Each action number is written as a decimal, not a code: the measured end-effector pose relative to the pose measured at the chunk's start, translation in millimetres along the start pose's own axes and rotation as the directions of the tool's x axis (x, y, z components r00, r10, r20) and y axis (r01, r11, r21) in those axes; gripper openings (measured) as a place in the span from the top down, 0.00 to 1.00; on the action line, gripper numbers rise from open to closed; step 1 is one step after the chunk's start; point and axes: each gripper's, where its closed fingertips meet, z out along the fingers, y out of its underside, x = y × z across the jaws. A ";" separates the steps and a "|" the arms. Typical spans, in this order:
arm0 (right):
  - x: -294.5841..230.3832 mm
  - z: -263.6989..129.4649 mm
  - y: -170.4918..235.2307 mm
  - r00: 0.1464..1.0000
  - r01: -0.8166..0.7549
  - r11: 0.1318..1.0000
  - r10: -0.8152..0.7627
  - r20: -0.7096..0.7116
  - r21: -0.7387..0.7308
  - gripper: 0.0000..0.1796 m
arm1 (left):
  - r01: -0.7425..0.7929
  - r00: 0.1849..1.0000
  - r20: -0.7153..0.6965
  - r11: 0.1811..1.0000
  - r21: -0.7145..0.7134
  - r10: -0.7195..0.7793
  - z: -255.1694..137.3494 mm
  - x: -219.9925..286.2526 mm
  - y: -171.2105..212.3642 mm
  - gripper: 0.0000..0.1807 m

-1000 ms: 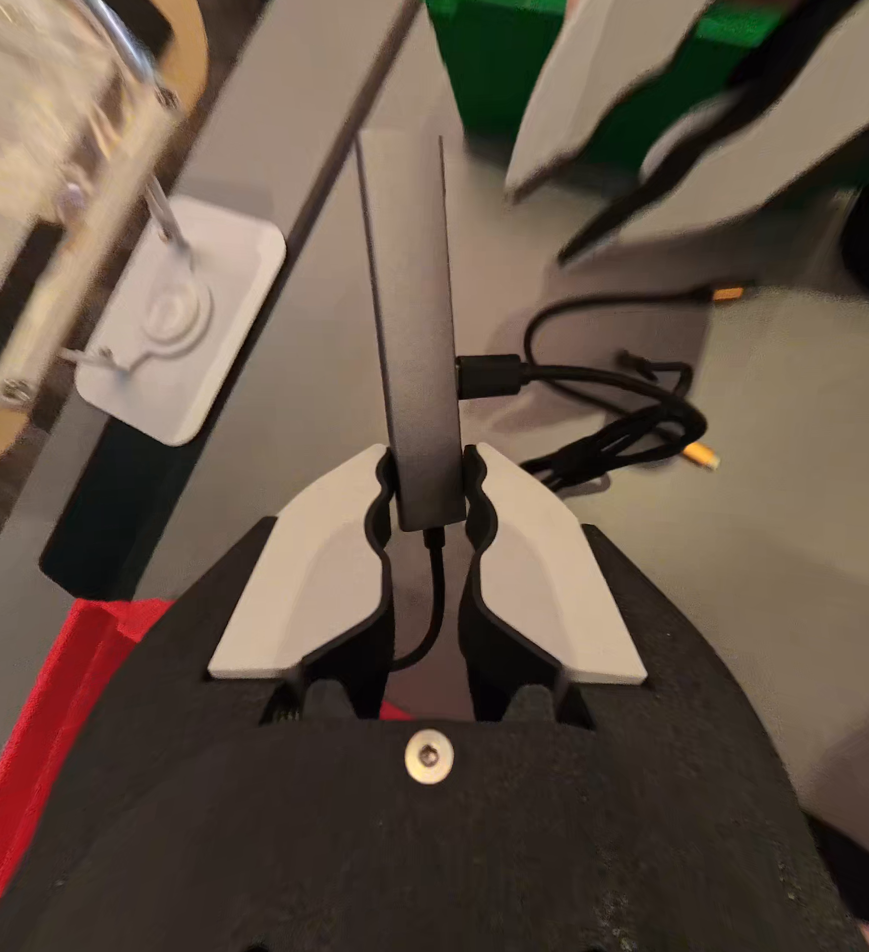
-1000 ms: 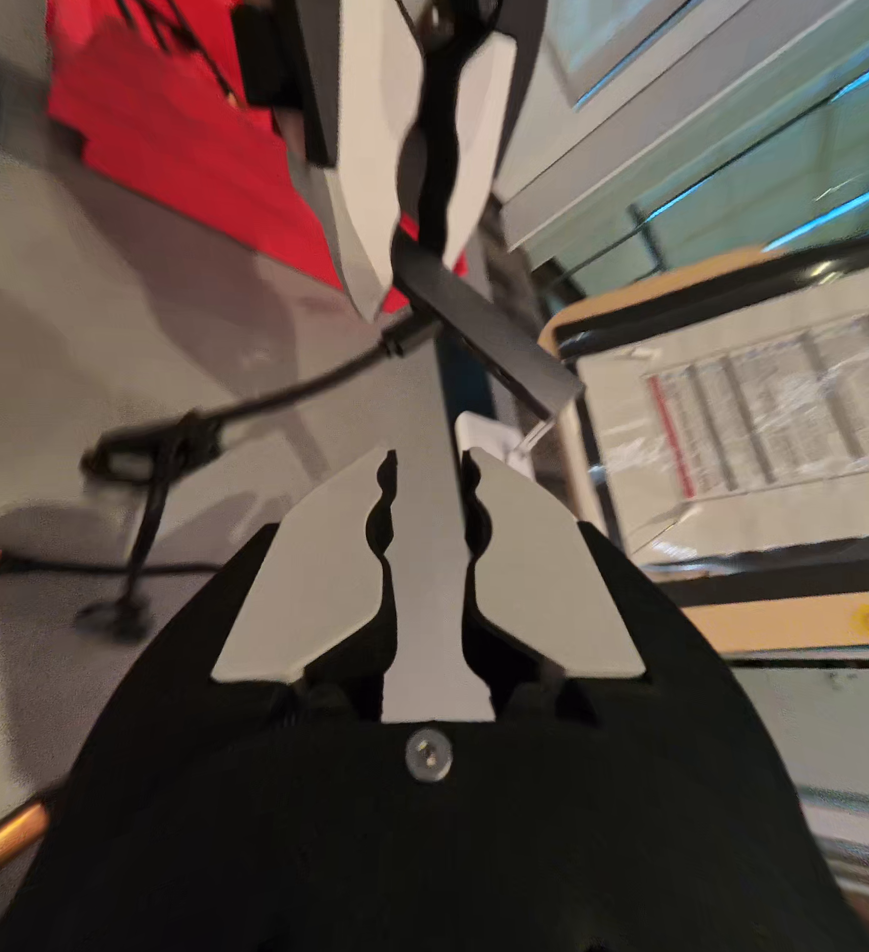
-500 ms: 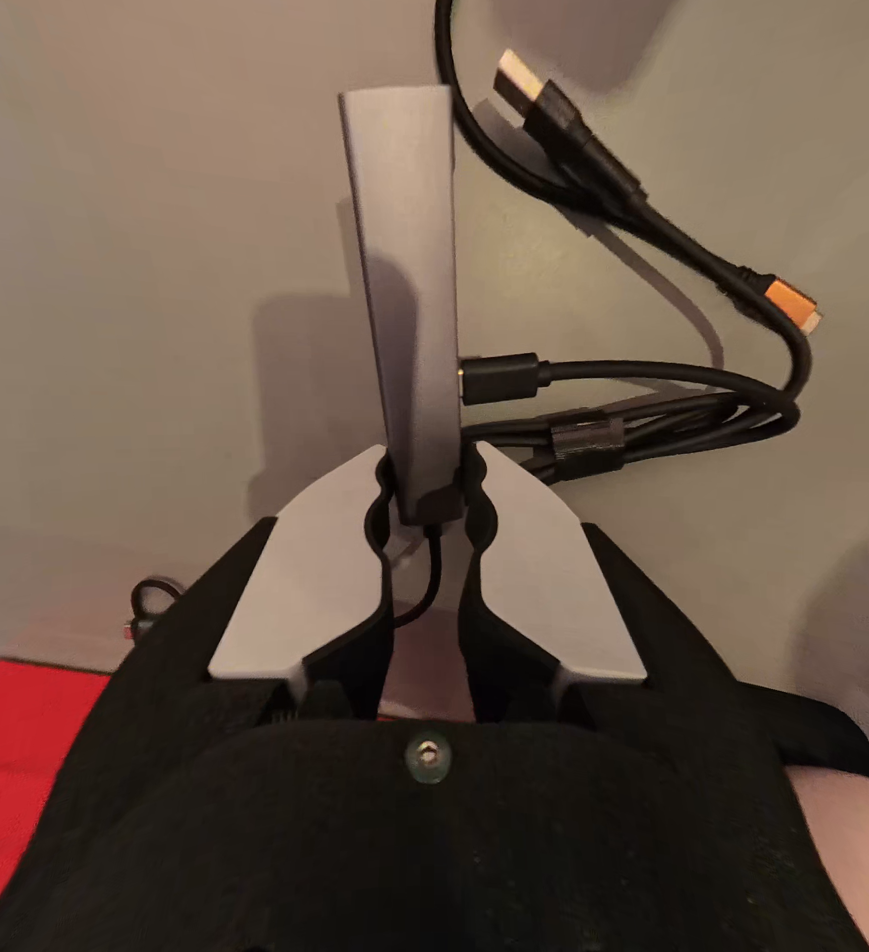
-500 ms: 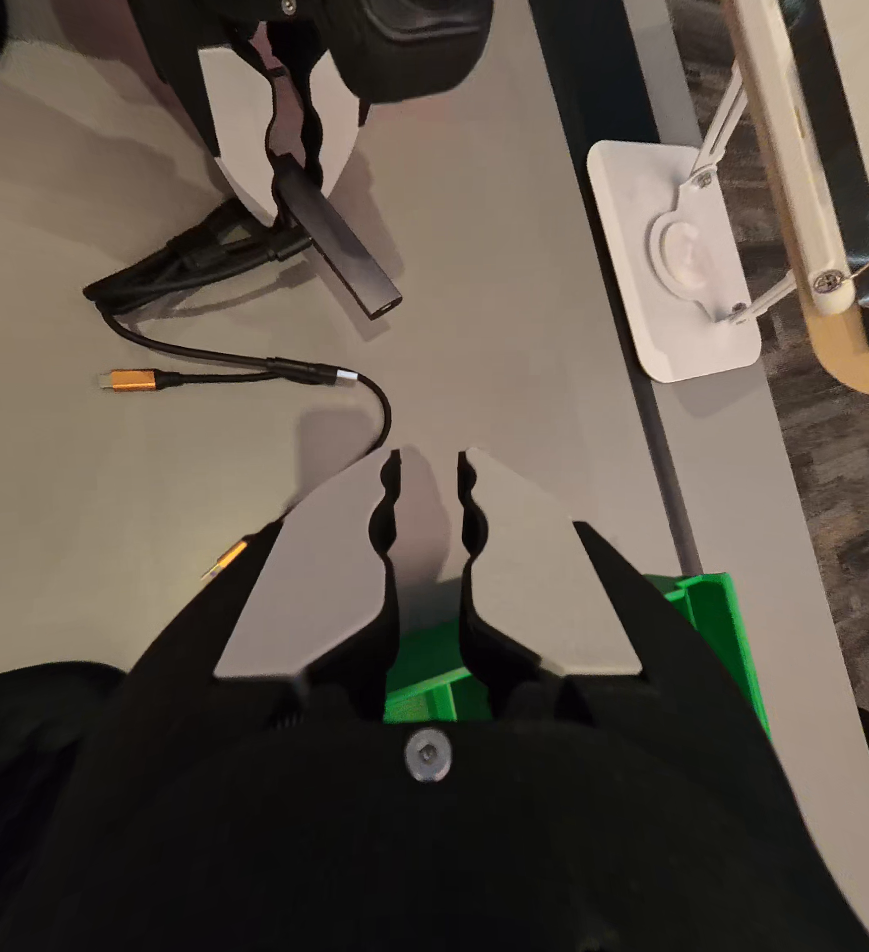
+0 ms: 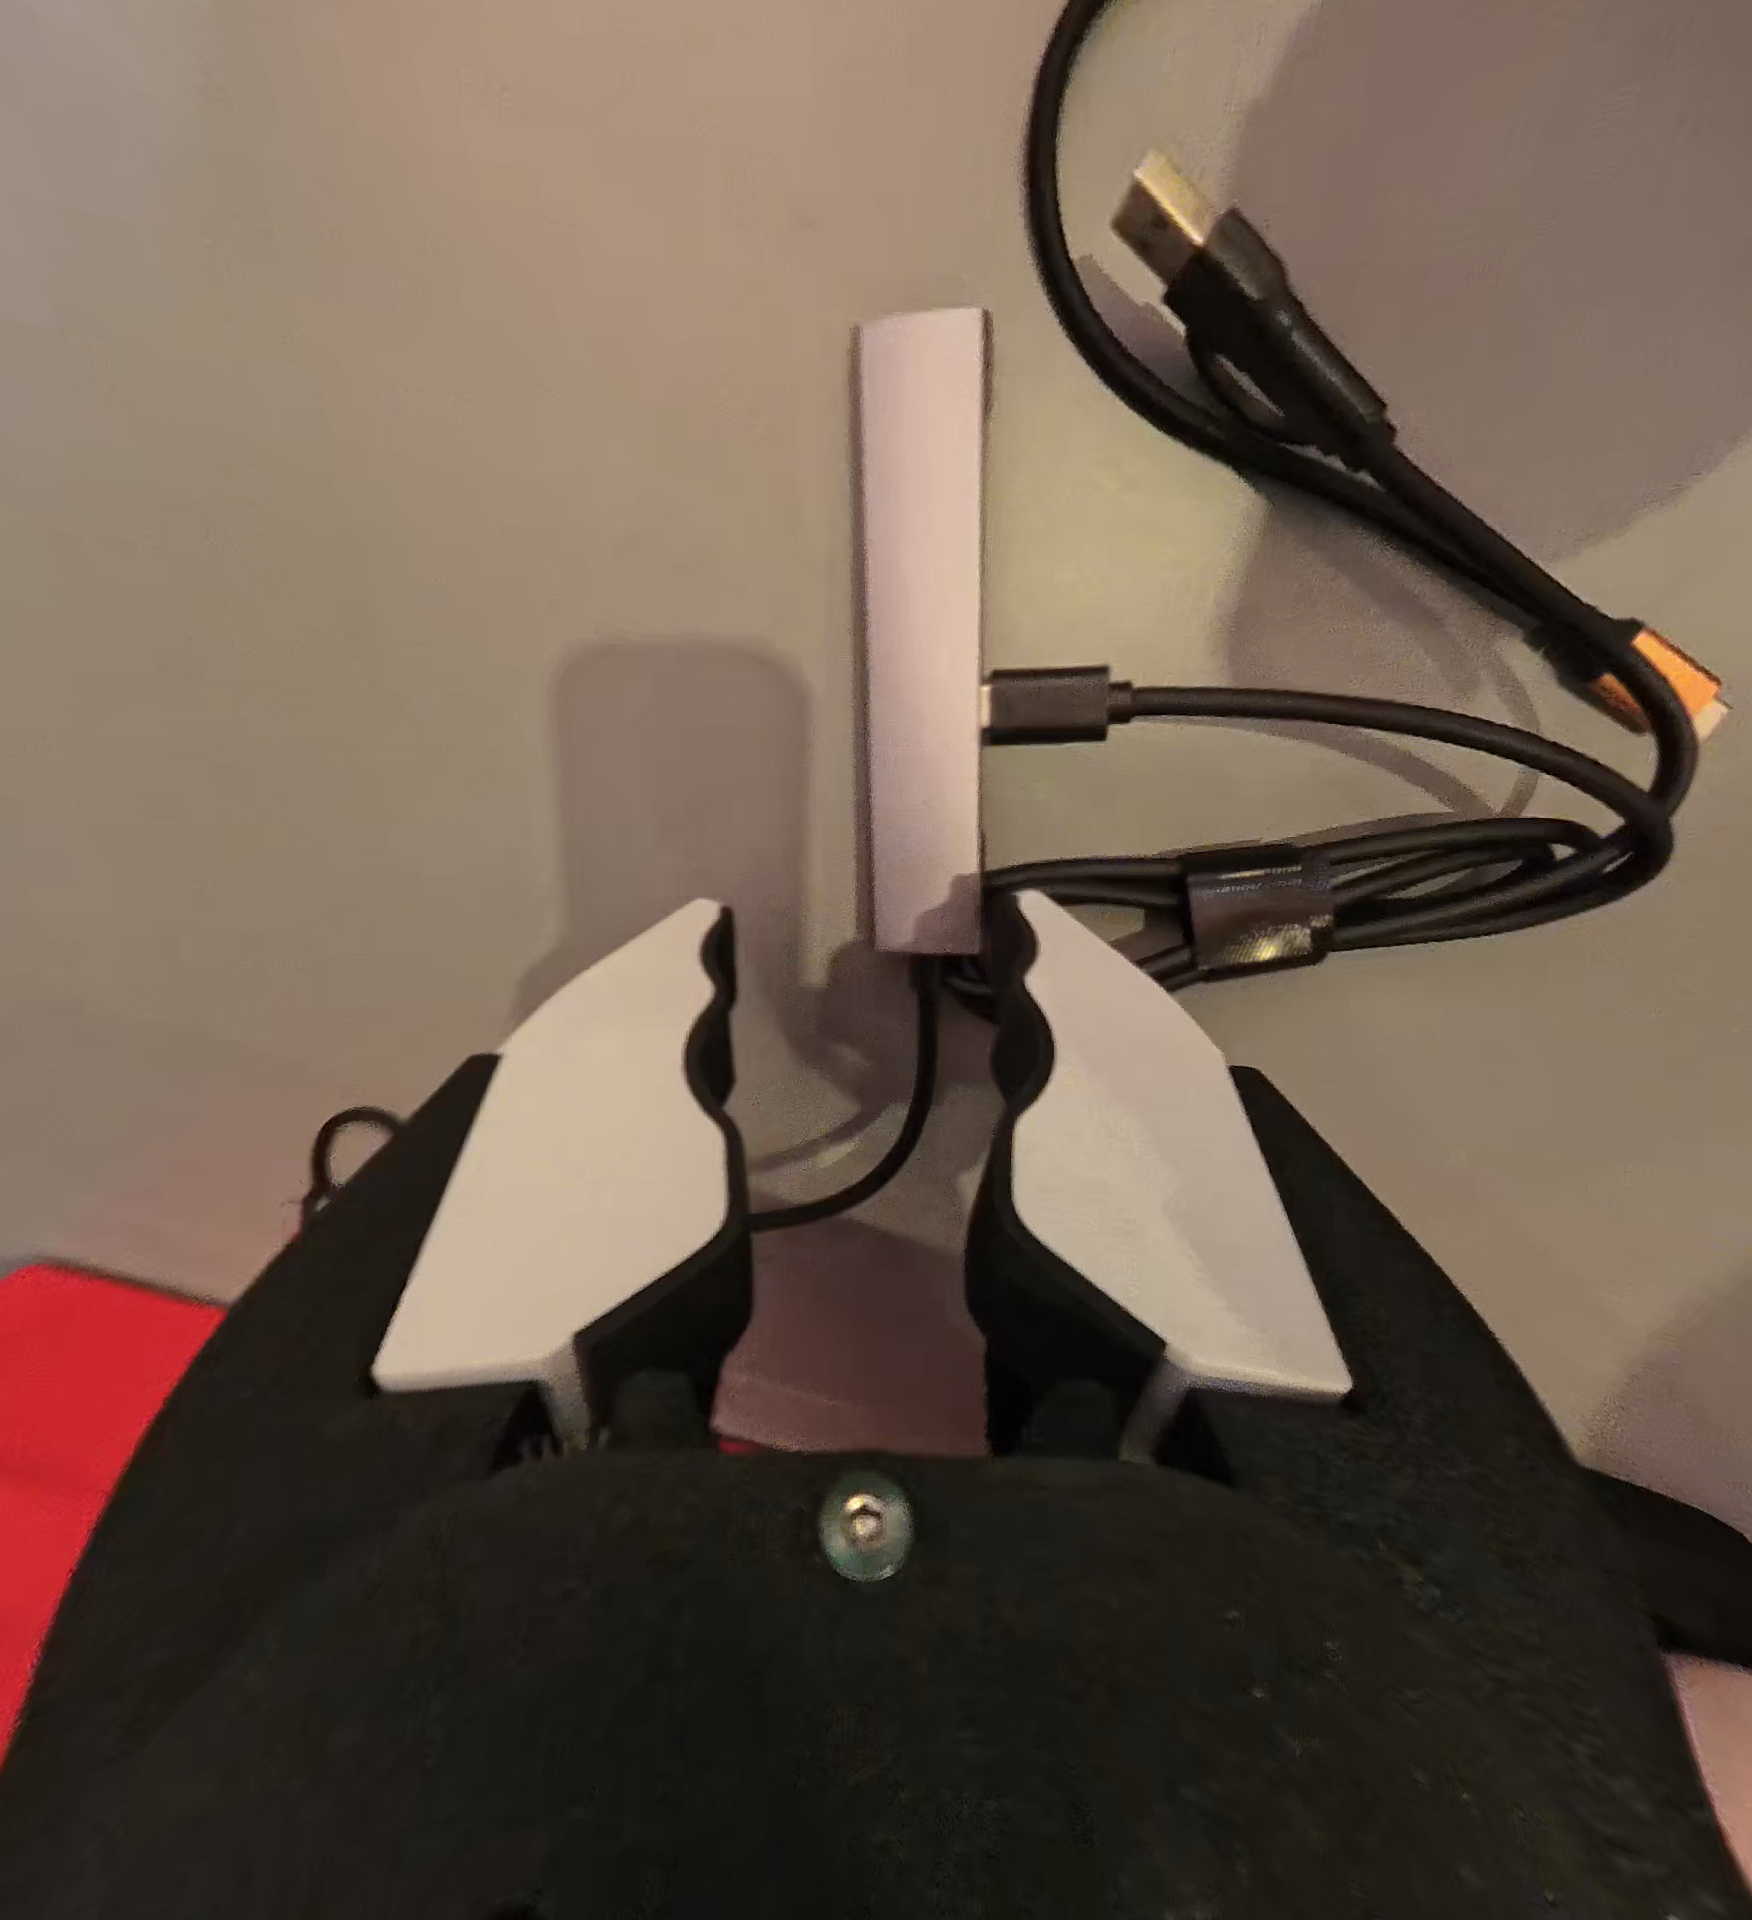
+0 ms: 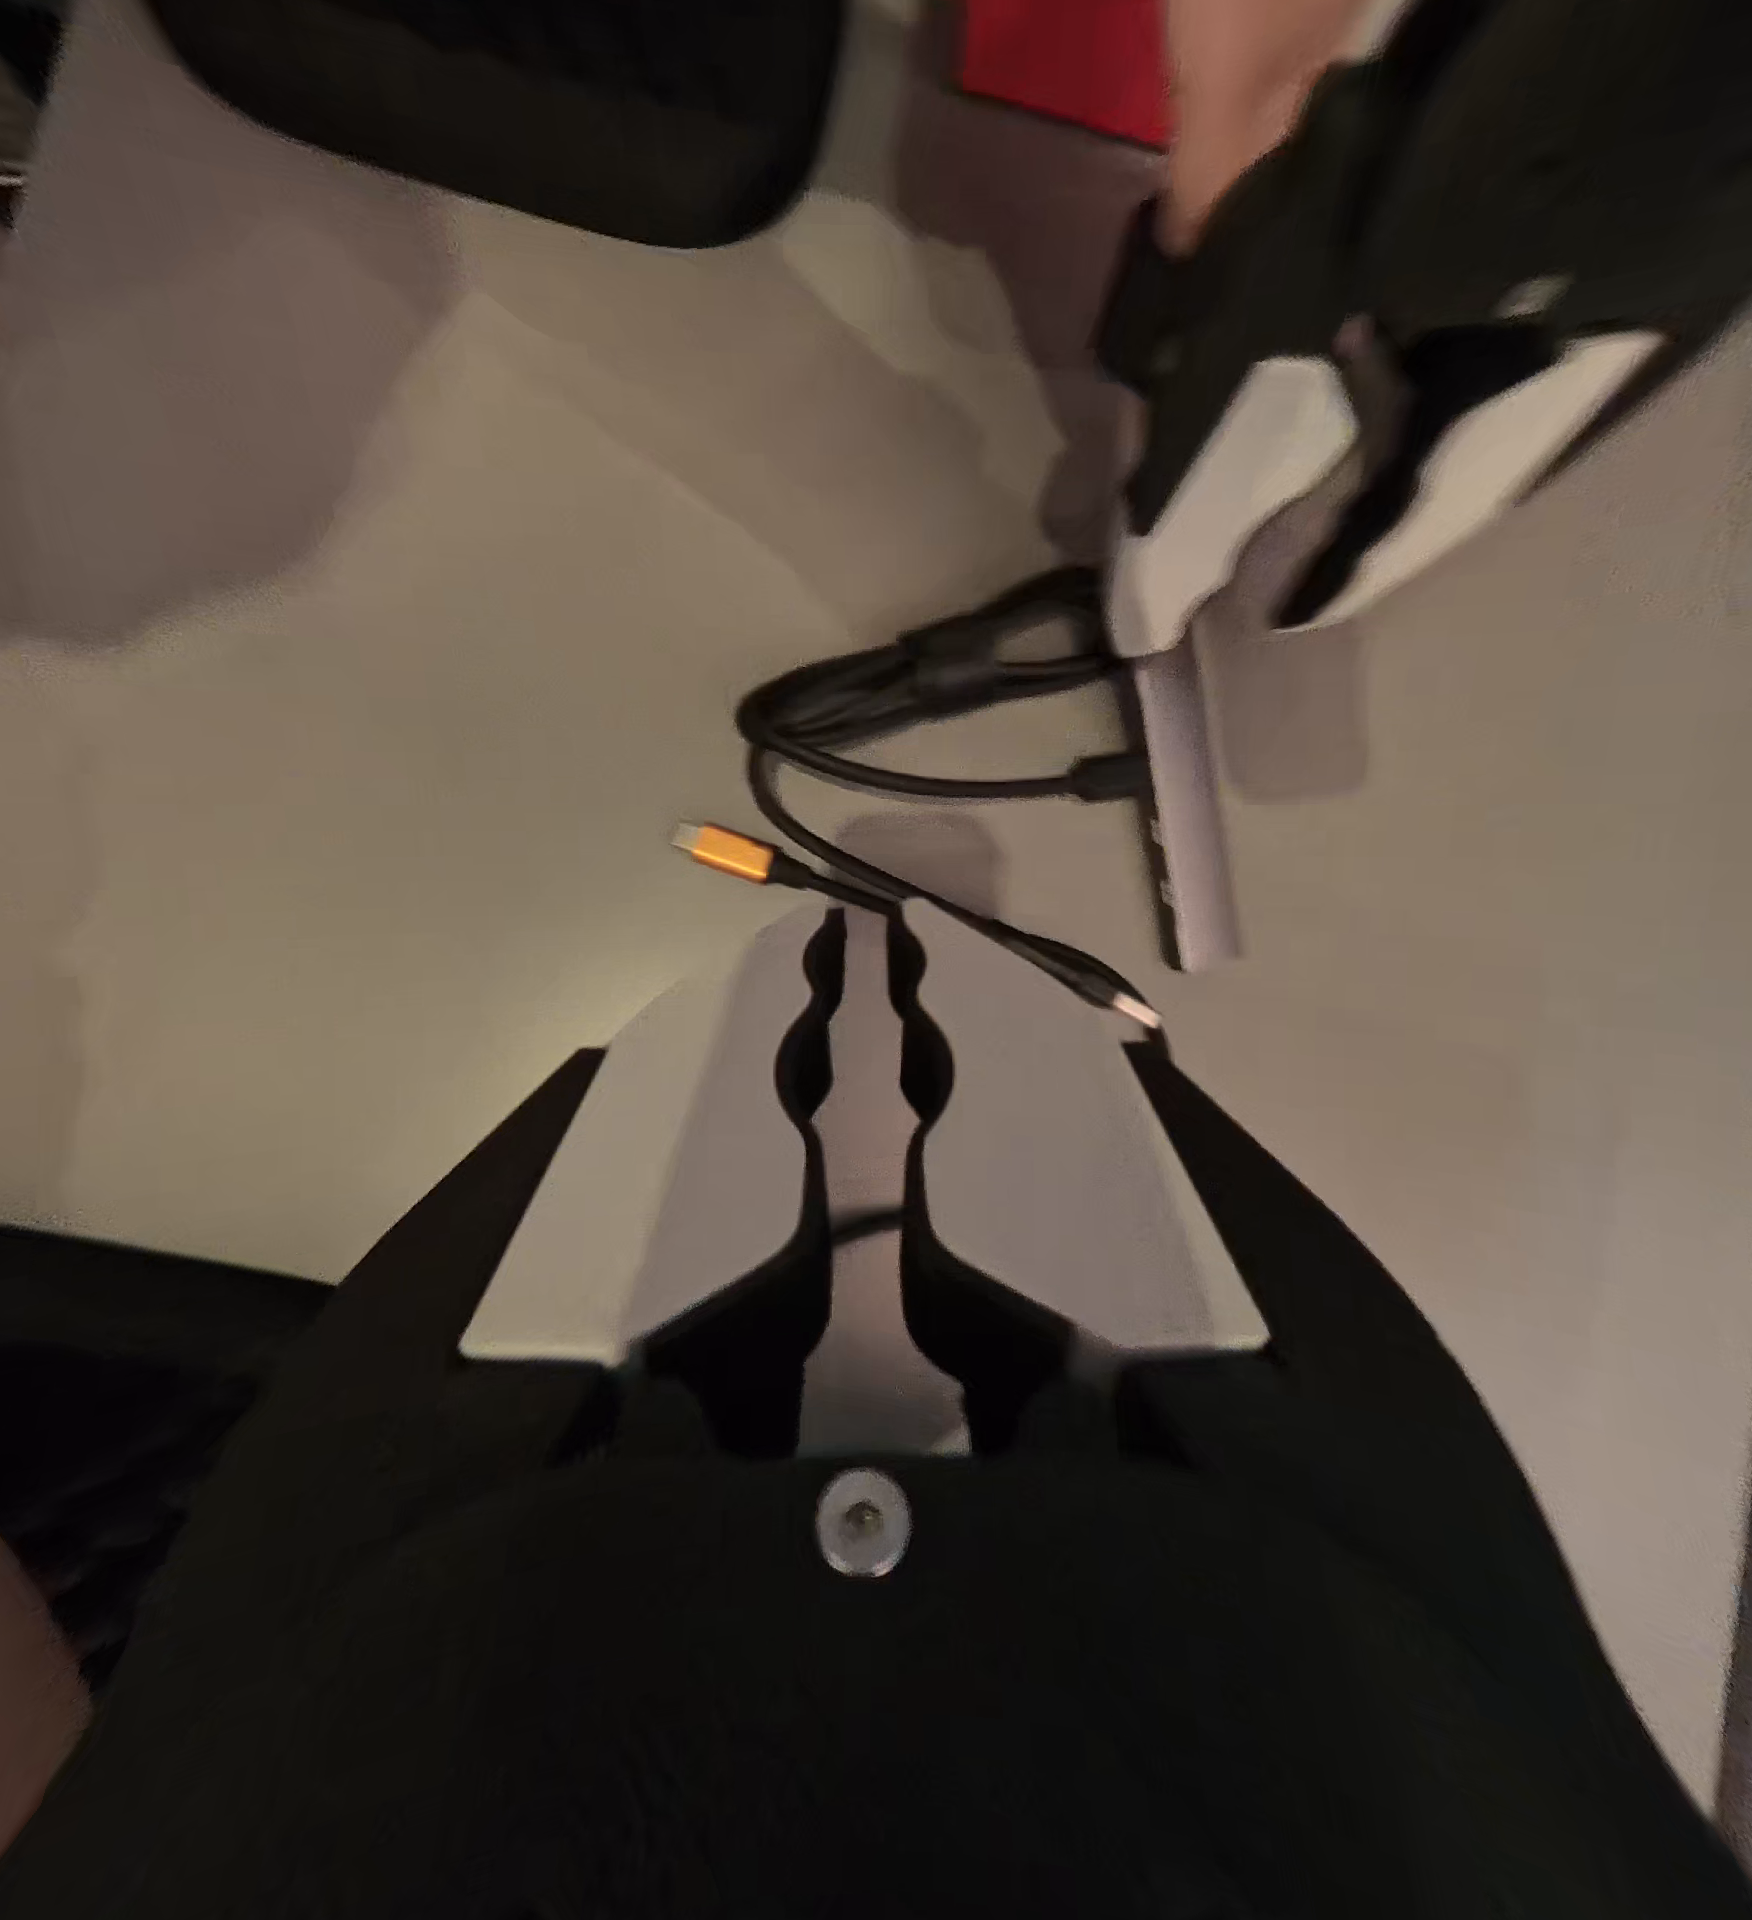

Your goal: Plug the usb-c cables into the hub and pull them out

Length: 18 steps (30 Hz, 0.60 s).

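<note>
1. The grey worktop (image 5: 332, 520) fills both views. A red bin (image 5: 41, 1455) sits at its near-left corner in the left wrist view.
2. The left claw (image 5: 867, 925) is released. Its fingers stand apart at the near end of the hub (image 5: 919, 623); the right finger lies just beside the hub's edge, and contact cannot be confirmed.
3. The hub lies on the worktop directly ahead of the left claw. Its long axis runs near to far, in line with the claw's fingers.
4. One black usb-c plug (image 5: 1048, 707) is seated in the hub's right side. Its cable runs right into a strapped cable bundle (image 5: 1256, 914).
5. The right claw (image 6: 861, 914) is nearly closed and holds nothing. In the right wrist view it hovers over the loose cables.
6. An orange-shelled plug (image 6: 732, 854) lies just far-left of the right claw's tips. A black plug with a silver tip (image 6: 1111, 992) lies to their right.
7. Judgement: the right claw is nearer to the seated plug. The pull-out direction is square to the hub's long axis, away from its right side.
</note>
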 end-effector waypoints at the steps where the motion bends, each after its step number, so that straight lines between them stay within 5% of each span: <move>1: -5.4 6.4 -0.6 1.000 0.018 1.000 -0.017 0.026 -0.014 0.95 | 0.004 1.000 0.024 1.000 0.009 -0.004 -6.1 -2.8 -0.3 0.72; 6: -25.4 45.8 10.6 0.983 0.159 0.970 -0.139 0.117 -0.182 0.95 | 0.016 0.993 0.113 0.992 0.124 -0.030 -51.4 -14.8 2.1 0.73; 9: -24.7 57.2 26.8 0.926 0.375 0.875 -0.367 0.086 -0.307 0.92 | 0.041 0.984 0.162 0.981 0.191 -0.072 -79.6 -24.2 11.1 0.73; 13: -24.6 65.0 21.8 0.846 0.531 0.801 -0.519 0.123 -0.278 0.90 | 0.074 0.975 0.183 0.956 0.283 -0.130 -106.7 -32.5 20.0 0.74; 18: -25.0 73.9 30.7 0.801 0.594 0.758 -0.529 0.280 -0.268 0.91 | 0.111 0.961 0.205 0.938 0.328 -0.185 -121.3 -42.1 32.6 0.75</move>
